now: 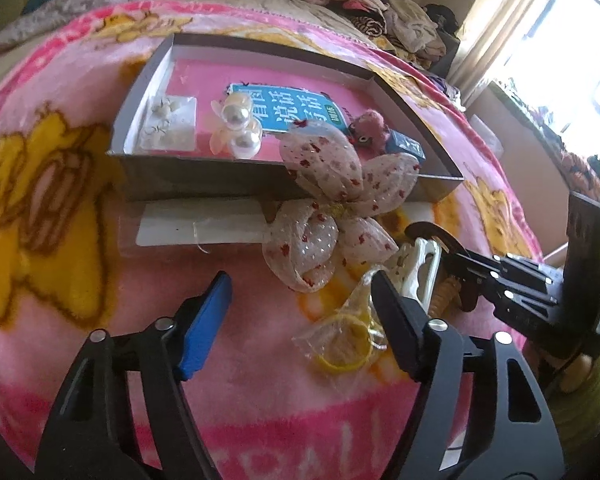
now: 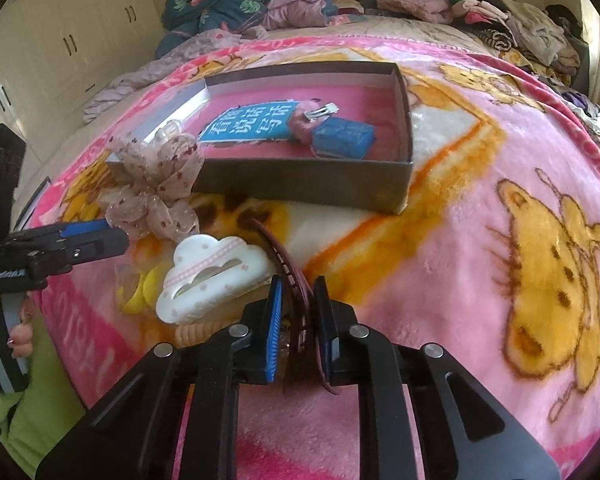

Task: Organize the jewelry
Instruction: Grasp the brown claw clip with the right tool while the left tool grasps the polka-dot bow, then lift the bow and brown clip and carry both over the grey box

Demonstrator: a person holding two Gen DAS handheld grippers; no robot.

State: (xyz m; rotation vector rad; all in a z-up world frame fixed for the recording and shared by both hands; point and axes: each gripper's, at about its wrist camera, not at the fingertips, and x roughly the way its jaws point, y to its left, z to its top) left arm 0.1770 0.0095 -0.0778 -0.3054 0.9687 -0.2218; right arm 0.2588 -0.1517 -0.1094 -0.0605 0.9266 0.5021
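At the lower centre of the right wrist view, the right gripper (image 2: 296,320) is clamped on a dark red toothed plastic headband (image 2: 288,264) lying on the pink plush blanket (image 2: 460,240), likely needing a lift into the grey cardboard tray (image 2: 300,188), while the left gripper (image 1: 300,304) hangs with jaws apart, empty.

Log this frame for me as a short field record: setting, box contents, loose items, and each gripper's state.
setting: pink cartoon blanket on a bed
box: pearl hair clip, earring card, blue packet, pink fuzzy clip
loose items: gauze bow leaning on the box front, cloud claw clip, bagged yellow bands
left gripper: open, holding nothing
right gripper: shut on maroon headband
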